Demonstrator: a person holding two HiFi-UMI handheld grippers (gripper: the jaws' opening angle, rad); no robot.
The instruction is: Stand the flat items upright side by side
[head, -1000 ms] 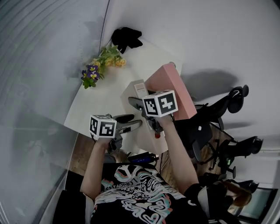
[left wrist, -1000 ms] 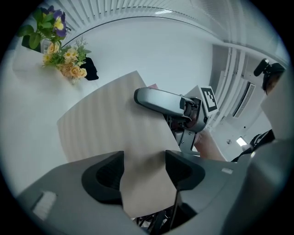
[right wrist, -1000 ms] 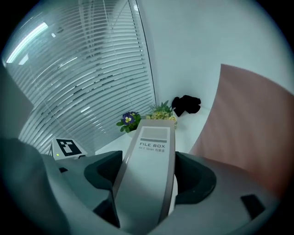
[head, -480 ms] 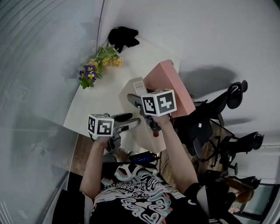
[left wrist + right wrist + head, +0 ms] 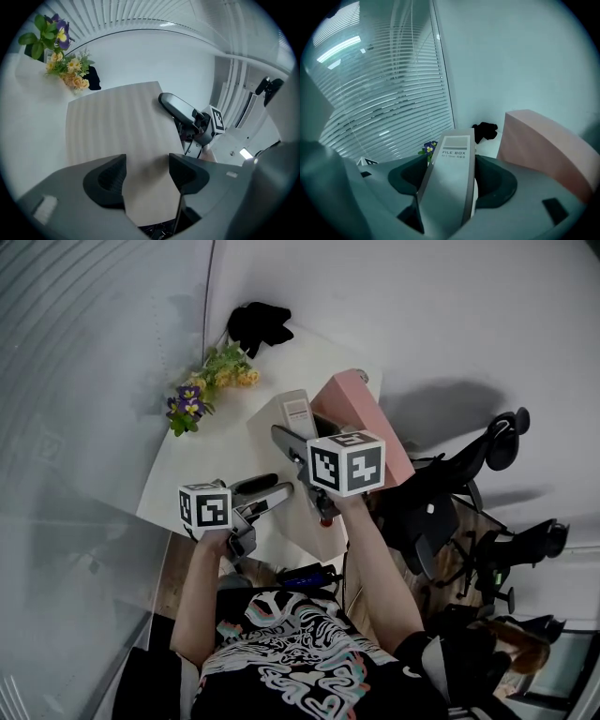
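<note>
A beige file box [image 5: 281, 474] lies tilted on the white table [image 5: 202, 460], its labelled spine [image 5: 452, 159] raised. My right gripper [image 5: 298, 454] is shut on that spine end, and its jaws have just been closing with the box between them. A pink file box [image 5: 361, 418] stands upright just right of it, also visible in the right gripper view [image 5: 543, 140]. My left gripper [image 5: 267, 493] hovers open at the box's near edge. In the left gripper view [image 5: 147, 176] the box's broad face [image 5: 117, 126] shows through the gap, untouched by the pads.
A bunch of flowers [image 5: 202, 390] and a black object [image 5: 258, 322] sit at the table's far side by the blinds. Black office chairs [image 5: 469, 484] crowd the floor to the right of the table.
My right gripper has risen and tipped the box's labelled end up off the table. The left gripper has shifted slightly and stays open.
</note>
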